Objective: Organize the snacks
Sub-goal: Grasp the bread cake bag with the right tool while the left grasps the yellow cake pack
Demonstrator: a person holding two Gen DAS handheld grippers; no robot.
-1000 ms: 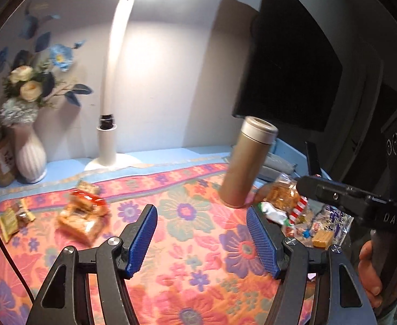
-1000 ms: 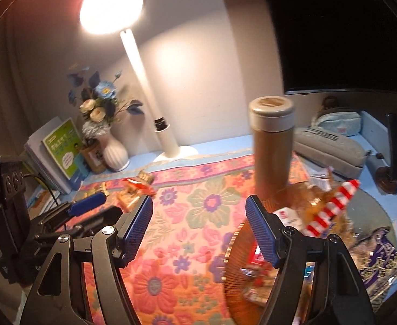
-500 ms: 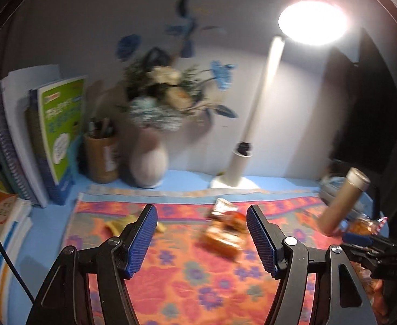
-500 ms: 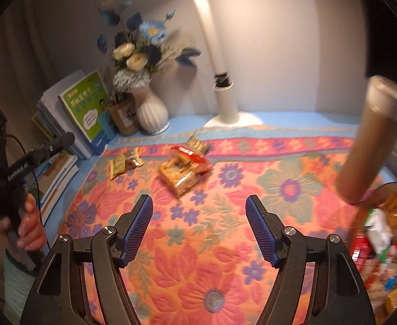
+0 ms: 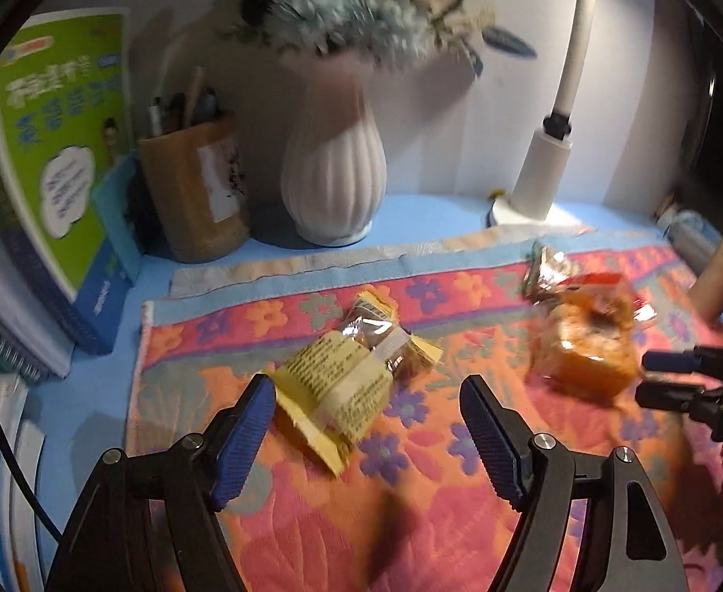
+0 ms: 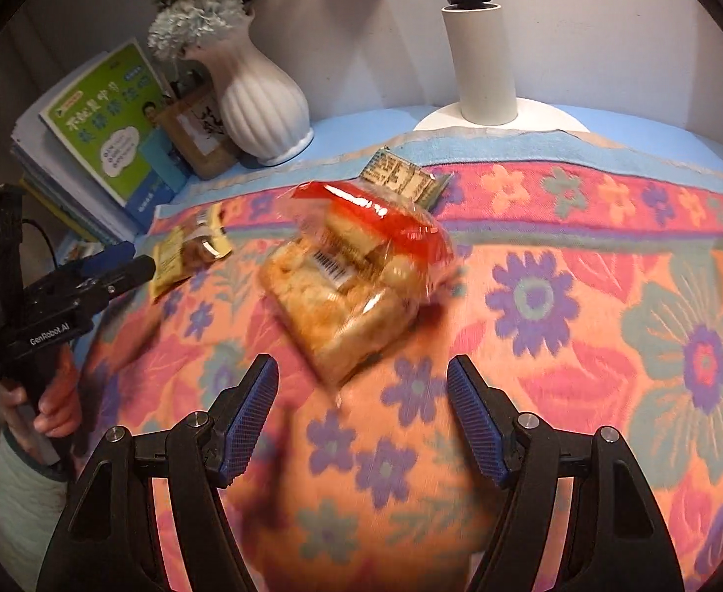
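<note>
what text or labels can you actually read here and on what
"GenRobot.AI" on the left gripper body.
Green book: large Chinese title, too blurred to quote.
Yellow snack packet: small print, unreadable.
Clear rice cracker bag: barcode only, digits too small.
Pen holder: label unreadable.

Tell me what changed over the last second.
Both tongs swung away from the flask side and dipped toward the cloth: the left tongs, jaws opening, now face the yellow snack packet; the right tongs face the red-topped cracker bag. Nothing gripped. Snacks and vase stayed put.
</note>
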